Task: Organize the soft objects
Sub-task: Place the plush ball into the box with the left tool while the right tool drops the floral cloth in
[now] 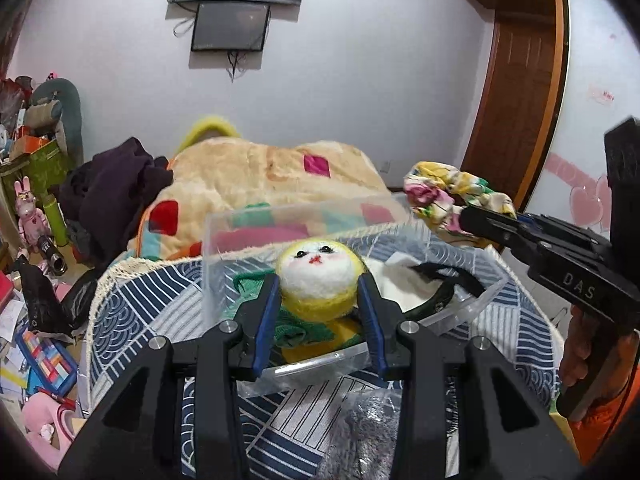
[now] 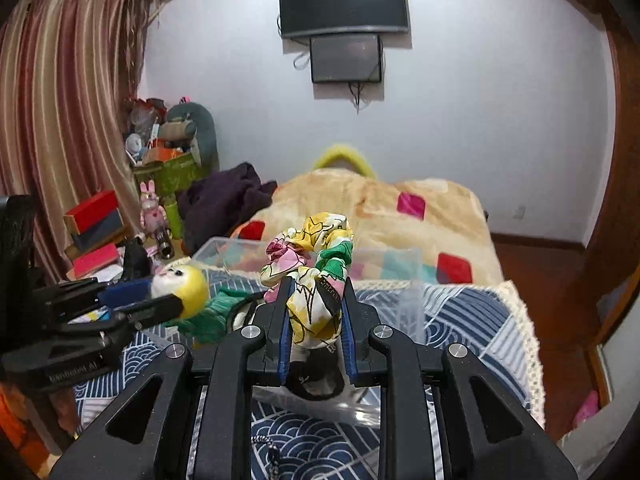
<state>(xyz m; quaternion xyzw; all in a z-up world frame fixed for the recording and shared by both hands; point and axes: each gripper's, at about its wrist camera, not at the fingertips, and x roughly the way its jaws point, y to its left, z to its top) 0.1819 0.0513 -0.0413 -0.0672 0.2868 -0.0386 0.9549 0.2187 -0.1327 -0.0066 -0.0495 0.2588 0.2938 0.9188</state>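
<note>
My left gripper (image 1: pixel 319 286) is shut on a plush doll (image 1: pixel 320 276) with a yellow-and-white round head and green body, held over a clear plastic bin (image 1: pixel 224 240). The doll also shows in the right wrist view (image 2: pixel 182 284). My right gripper (image 2: pixel 316 294) is shut on a floral fabric scrunchie (image 2: pixel 316 264), held above the bin's right side; in the left wrist view the scrunchie (image 1: pixel 448 196) shows at the right. White cloth and a black band (image 1: pixel 440 292) lie inside the bin.
The bin stands on a blue-and-white patterned cloth (image 1: pixel 152 300). A grey fuzzy item in a plastic bag (image 1: pixel 368 432) lies in front. Behind is a bed with a patchwork blanket (image 1: pixel 260 176) and dark clothes (image 1: pixel 116 188). Clutter fills the floor at the left (image 1: pixel 36 360).
</note>
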